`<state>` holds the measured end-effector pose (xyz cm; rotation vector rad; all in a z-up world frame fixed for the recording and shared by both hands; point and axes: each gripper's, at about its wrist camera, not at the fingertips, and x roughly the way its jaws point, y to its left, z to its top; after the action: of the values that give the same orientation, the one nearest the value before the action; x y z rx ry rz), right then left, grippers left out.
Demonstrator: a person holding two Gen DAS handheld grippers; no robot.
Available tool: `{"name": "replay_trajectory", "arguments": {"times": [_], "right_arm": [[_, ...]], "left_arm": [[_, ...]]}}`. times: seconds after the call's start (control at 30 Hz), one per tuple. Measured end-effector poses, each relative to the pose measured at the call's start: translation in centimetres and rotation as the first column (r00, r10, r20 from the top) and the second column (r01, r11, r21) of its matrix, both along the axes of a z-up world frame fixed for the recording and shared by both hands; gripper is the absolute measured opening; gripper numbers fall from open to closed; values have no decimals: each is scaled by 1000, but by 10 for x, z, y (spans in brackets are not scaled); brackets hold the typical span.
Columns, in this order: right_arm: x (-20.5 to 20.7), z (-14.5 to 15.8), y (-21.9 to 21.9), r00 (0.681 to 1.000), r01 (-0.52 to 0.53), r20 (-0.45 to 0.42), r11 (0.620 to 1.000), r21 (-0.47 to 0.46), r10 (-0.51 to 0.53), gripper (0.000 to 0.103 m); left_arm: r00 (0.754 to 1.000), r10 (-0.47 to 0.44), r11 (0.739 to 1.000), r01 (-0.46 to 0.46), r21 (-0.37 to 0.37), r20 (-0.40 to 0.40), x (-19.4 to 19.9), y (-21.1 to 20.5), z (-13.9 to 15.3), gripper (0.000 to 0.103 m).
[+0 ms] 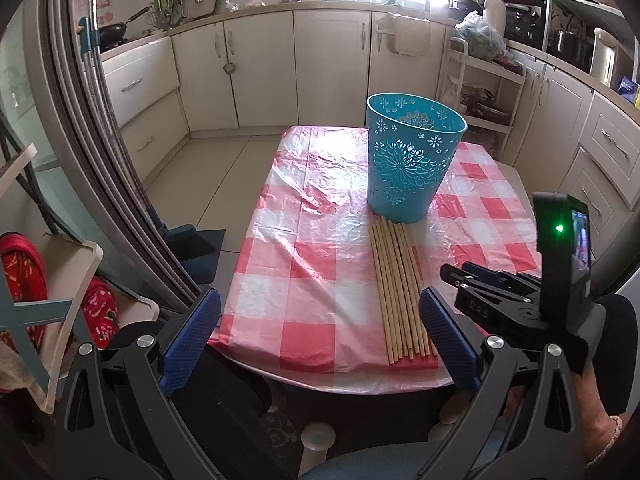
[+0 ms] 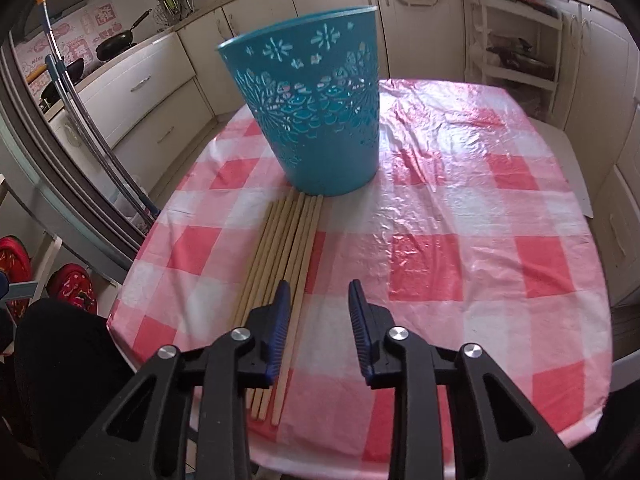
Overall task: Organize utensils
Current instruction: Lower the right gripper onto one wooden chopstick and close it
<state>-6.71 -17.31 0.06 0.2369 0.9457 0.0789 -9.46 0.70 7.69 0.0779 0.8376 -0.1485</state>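
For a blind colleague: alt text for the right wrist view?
Wooden chopsticks lie side by side before an upright teal basket on a pink checked tablecloth. The right gripper hovers at their right edge, jaws apart, empty.

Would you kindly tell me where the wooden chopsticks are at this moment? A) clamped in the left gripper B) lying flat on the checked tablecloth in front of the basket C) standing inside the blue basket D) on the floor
B: the chopsticks lie in a row on the tablecloth, just before the blue basket.

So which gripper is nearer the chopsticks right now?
Right. The right gripper hovers over the near ends of the chopsticks, one finger above the bundle. The left gripper sits back at the table edge, the bundle just inside its right-side finger.
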Motion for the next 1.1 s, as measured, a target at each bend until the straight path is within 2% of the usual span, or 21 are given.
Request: {"name": "replay_trajectory", "arguments": {"times": [0.1,0.27,0.7,0.77,0.83,1.0,1.1], "right_arm": [[20,-15,4,999,-11,-36,1000,-5,11,21],[39,-28,8,998,-28,-64,999,-16,26,18],[56,-32,12,995,-69,-72,998,-4,68,17],[55,-31,13,994,-81,-70,996,-30,79,17],[58,-30,14,992,-95,-86,993,-72,89,9],[56,-27,2,980,-155,-137,984,-92,141,8],[51,-28,-11,980,-153,-136,986,-69,142,6]], "left_arm": [[1000,-2,1000,2,-9,-26,20,-2,-10,95],[998,16,1000,-17,-26,-58,48,-4,-25,95],[990,31,999,-33,-16,-139,91,-11,-60,95],[989,26,999,-29,-14,-148,94,-13,-62,95],[988,20,1000,-21,-5,-155,97,-18,-66,95],[981,-8,1000,10,9,-193,110,-33,-84,95],[974,-7,1000,12,17,-226,119,-42,-98,95]]}}
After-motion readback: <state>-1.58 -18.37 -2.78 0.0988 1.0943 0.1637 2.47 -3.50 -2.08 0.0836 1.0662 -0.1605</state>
